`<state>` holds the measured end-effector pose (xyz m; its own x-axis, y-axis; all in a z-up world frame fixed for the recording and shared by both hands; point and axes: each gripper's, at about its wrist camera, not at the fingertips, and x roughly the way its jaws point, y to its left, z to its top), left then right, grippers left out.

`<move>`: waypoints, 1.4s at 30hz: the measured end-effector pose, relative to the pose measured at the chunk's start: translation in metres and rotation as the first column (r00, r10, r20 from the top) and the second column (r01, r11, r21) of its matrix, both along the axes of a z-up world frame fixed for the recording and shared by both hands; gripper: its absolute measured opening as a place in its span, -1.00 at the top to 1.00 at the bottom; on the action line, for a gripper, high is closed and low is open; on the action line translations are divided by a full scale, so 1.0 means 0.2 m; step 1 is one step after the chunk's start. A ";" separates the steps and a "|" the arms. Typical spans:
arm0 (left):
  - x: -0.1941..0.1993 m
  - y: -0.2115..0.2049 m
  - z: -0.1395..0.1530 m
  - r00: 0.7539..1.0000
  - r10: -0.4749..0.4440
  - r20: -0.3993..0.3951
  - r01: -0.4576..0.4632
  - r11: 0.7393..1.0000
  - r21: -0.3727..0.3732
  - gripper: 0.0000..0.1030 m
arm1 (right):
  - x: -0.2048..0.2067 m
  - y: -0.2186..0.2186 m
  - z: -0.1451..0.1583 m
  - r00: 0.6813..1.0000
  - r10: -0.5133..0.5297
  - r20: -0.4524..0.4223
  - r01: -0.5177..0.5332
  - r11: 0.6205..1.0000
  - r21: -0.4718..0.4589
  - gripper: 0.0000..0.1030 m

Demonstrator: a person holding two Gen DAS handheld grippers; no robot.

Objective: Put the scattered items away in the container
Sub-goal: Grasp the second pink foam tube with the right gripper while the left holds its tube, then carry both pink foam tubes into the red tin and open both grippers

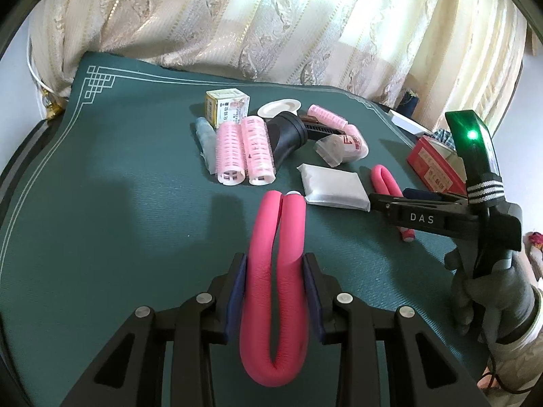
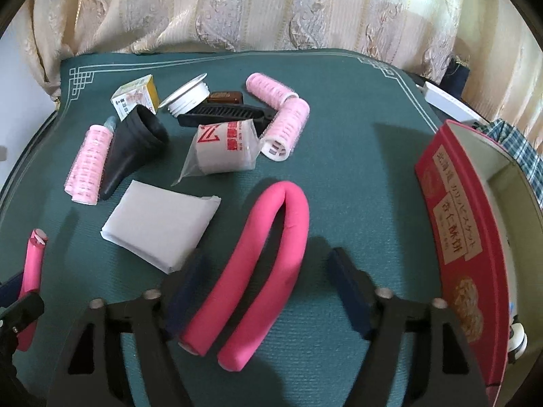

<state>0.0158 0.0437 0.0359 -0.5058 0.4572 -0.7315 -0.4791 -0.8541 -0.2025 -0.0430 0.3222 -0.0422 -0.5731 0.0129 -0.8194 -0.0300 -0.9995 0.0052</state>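
A hot-pink foam roller (image 1: 271, 322), folded into a U, is clamped between the blue pads of my left gripper (image 1: 274, 257), which is shut on it above the green mat. A second folded pink roller (image 2: 271, 237) lies flat on the mat between the fingers of my right gripper (image 2: 268, 256). Those jaws stand open, and the right pad is well clear of the roller. In the left wrist view the right gripper (image 1: 390, 198) hovers over that roller (image 1: 383, 179). The red box (image 2: 458, 220), open at the top, stands at the right edge.
Farther back on the green mat (image 2: 339, 118) lie pink hair curlers (image 2: 271, 91), a black cone (image 2: 135, 142), a white packet (image 2: 159, 224), a wrapped cup (image 2: 224, 149), a black comb (image 2: 220, 115), a white lid (image 2: 186, 96) and a yellow carton (image 2: 135, 98). Curtains hang behind.
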 end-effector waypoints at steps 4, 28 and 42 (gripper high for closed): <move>0.01 0.01 0.00 1.000 -0.001 0.003 0.001 1.000 0.006 0.33 | 0.02 0.01 0.01 1.000 0.007 -0.014 -0.007 1.000 0.001 0.17; 0.18 0.30 0.17 0.993 -0.098 -0.058 0.099 0.995 0.008 0.33 | 0.39 0.28 0.36 0.974 -0.034 -0.225 -0.006 0.984 -0.177 0.24; 0.31 0.65 0.28 0.970 -0.221 -0.100 0.221 0.975 -0.007 0.33 | 0.61 0.83 0.40 0.934 -0.255 -0.250 0.206 0.957 -0.206 0.24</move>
<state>0.0773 0.1743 0.0921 -0.4617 0.5689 -0.6805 -0.6740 -0.7238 -0.1478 0.0790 0.4875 0.0379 -0.7719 0.0427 -0.6343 -0.2322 -0.9477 0.2189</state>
